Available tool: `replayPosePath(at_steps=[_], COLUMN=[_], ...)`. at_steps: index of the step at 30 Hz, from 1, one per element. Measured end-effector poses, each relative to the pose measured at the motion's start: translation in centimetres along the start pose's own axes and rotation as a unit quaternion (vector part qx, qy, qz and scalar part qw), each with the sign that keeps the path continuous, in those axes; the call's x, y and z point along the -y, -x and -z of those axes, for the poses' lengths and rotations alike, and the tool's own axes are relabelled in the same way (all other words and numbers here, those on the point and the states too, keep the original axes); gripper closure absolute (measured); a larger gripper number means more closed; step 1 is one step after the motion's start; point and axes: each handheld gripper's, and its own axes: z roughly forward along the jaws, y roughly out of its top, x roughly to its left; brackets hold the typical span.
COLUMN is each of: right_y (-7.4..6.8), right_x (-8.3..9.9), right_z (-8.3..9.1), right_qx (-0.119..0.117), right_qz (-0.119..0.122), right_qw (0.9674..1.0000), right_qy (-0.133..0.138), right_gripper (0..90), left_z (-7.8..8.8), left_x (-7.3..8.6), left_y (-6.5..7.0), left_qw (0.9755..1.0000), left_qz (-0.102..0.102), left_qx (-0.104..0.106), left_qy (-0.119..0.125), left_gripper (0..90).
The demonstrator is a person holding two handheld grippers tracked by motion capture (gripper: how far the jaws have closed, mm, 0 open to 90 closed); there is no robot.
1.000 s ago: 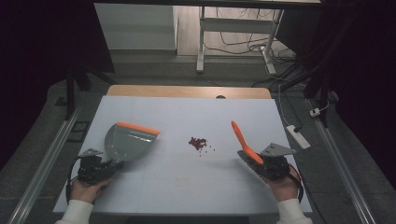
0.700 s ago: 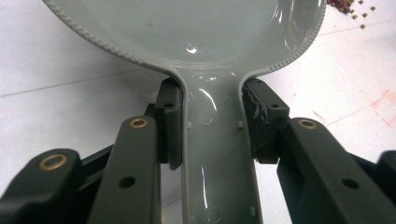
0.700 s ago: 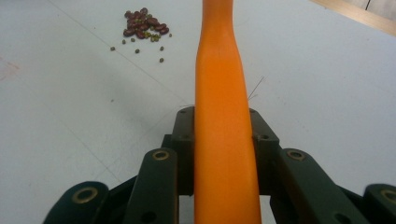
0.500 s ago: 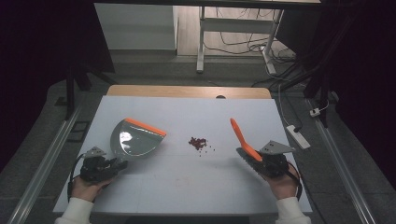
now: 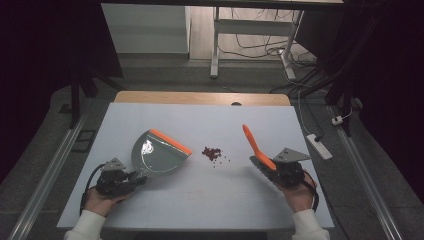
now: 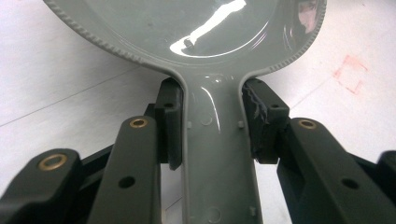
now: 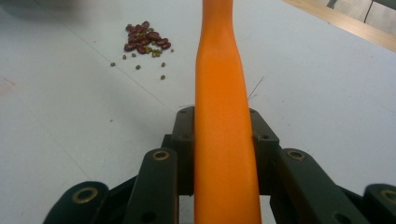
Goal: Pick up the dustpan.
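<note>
On the white bench [image 5: 165, 210], my left claw [image 5: 136, 178] is clenched on the grey handle of the dustpan [image 5: 159, 154]. In the left gripper view both jaws press the handle's sides, just below where it widens into the pan. The pan lies out ahead of my left hand [image 5: 100, 202], its orange lip on the far right edge, turned toward the small pile of red beans [image 5: 212, 153] near the middle of the bench. My right claw [image 5: 264, 167] is clenched on the orange brush [image 5: 256, 145], whose handle runs up and away between the jaws in the right gripper view, with the beans and a few scattered green ones ahead and to its left. The beans lie between dustpan and brush, touching neither.
</note>
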Motion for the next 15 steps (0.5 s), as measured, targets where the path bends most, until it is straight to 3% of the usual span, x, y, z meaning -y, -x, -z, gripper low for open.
replayPosePath(at_steps=[5, 15], right_y=[0.1, 0.2], right_x=[0.1, -0.4], right_z=[0.0, -0.1], right_qx=[0.000, 0.003], right_qz=[-0.004, -0.007], right_qw=[1.0000, 1.0000], right_qy=[0.001, 0.006], right_gripper=[70.0, 70.0], left_z=[-0.2, -0.7], left_x=[-0.4, -1.1], left_y=[0.2, -0.3], left_qw=[0.9998, 0.9995], left_qz=[-0.015, -0.027], left_qx=[0.010, 0.018], left_qy=[0.000, 0.000], left_gripper=[62.4, 62.4])
